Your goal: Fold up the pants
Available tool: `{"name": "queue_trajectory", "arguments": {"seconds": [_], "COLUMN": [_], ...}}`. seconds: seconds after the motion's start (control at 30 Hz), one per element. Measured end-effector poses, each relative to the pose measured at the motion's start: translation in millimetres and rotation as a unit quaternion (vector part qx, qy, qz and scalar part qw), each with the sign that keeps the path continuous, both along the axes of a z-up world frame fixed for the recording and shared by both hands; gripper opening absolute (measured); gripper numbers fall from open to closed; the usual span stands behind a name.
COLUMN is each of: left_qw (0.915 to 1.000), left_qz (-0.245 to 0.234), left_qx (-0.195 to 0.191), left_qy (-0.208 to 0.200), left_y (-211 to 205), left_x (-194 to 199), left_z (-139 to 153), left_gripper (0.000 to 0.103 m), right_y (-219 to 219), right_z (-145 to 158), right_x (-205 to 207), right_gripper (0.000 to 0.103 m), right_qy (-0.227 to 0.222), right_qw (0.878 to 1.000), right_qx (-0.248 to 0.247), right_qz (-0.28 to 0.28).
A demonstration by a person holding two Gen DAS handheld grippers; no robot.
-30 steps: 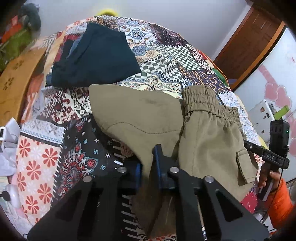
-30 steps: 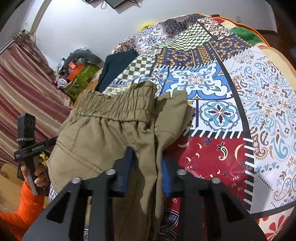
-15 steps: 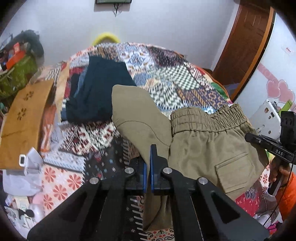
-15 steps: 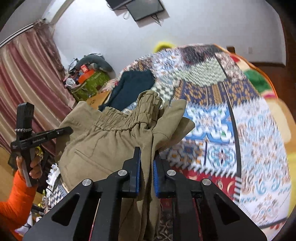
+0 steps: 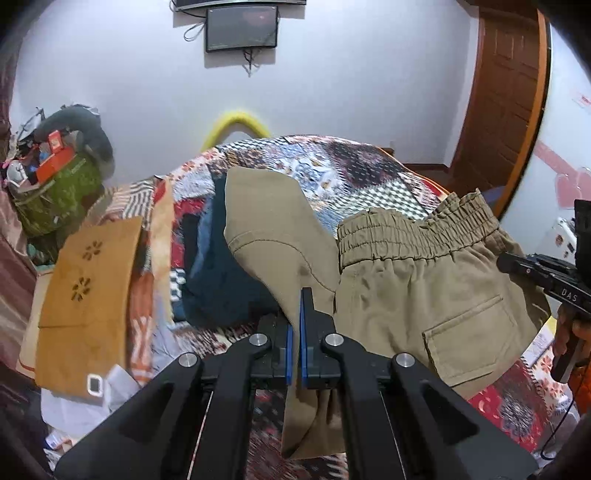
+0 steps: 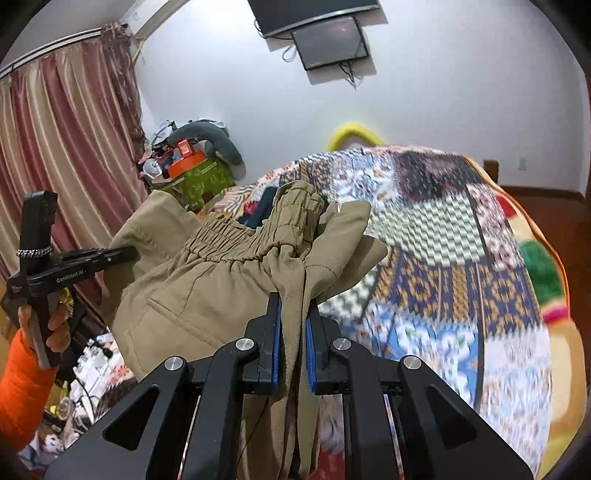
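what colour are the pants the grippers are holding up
Khaki tan, plain with no pattern. The pants show best in the left wrist view.

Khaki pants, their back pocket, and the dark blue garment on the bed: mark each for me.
khaki pants (image 6: 207,288), right wrist view, on the seat panel below the waistband.
back pocket (image 5: 469,336), left wrist view, middle of the patch.
dark blue garment (image 5: 225,284), left wrist view, on its exposed middle.

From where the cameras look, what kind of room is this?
Most likely a bedroom in a home: a bed with a patchwork quilt, striped pink curtains, a small dark screen on the white wall, and a brown wooden door.
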State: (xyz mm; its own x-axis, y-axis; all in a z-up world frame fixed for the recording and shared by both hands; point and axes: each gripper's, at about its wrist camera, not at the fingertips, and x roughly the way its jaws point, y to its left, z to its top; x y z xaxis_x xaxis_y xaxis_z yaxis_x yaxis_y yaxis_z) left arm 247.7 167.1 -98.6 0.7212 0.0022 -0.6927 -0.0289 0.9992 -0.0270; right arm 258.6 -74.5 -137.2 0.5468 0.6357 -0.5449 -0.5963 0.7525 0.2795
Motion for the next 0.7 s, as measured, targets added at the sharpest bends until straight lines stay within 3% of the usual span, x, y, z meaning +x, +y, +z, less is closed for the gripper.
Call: {"name": "queue_trajectory", "arguments": {"seconds": [0.47,0.7], "left_qw": [0.9967,0.9944], "left_qz": [0.066,0.097], "left_qx": [0.044,0.027], "left_qy": [0.018,0.035], "left_y": [73.1,110.6], "left_x": [81.4,123.7], "left_z": [-29.7,-66.3], "left_gripper": [0.002,0.002], "right_y": [98.8,134.0], "right_z": [-10.5,-33.8], "right_x": [82.3,119.2], "right_gripper": [0.010,0.010], "right_qy": [-0.019,-0.017], "right_qw": [0.998,0.997], "right_qx": [-0.046,-0.074], "right_qz": [0.026,0.018]}}
